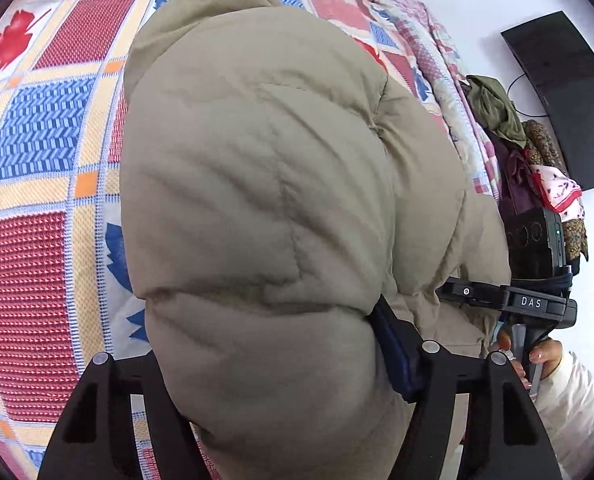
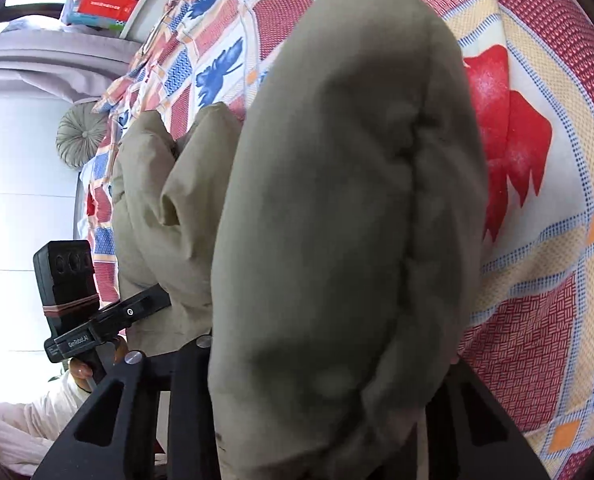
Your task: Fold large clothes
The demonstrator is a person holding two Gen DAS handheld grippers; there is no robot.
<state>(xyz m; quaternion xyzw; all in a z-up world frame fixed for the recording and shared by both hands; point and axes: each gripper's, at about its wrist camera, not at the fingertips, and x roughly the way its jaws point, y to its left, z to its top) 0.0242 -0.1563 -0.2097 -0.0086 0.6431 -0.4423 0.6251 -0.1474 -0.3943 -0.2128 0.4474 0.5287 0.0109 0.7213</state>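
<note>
Both claws clamped on puffy beige jacket (image 1: 265,200): left gripper (image 1: 277,392) and right gripper (image 2: 321,400) each pinching a padded edge, raised off bedspread (image 1: 37,160), likely for folding over.

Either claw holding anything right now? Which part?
Both hold the beige puffer jacket: left claw and right claw each clamp a thick padded fold at its near edge. Which part of the jacket can't be told.

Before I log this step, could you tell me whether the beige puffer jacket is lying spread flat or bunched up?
Bunched up: the jacket bulges in thick rolls between both grippers, above the patterned bedspread.
</note>
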